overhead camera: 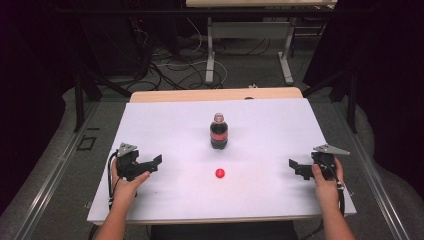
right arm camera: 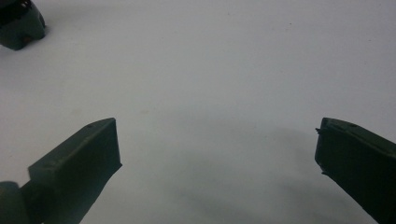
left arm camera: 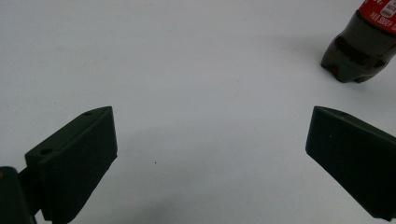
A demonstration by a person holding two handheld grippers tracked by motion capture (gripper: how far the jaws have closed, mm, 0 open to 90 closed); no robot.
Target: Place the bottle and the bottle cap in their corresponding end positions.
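Note:
A small dark cola bottle (overhead camera: 218,131) with a red label stands upright and uncapped near the middle of the white table (overhead camera: 165,125). Its red cap (overhead camera: 219,173) lies on the table a little in front of it. My left gripper (overhead camera: 153,164) rests at the left front, open, nothing between its jaws; its own view shows the bottle's base (left arm camera: 362,51) at the upper right. At the right front my right gripper (overhead camera: 296,167) is open and empty too, and the bottle's base (right arm camera: 19,25) sits in the top left corner of its view.
The white sheet covers a wooden table whose far edge (overhead camera: 215,94) shows. Beyond it stand another table's legs (overhead camera: 210,50) and loose cables (overhead camera: 170,65) on the floor. Dark curtains flank both sides.

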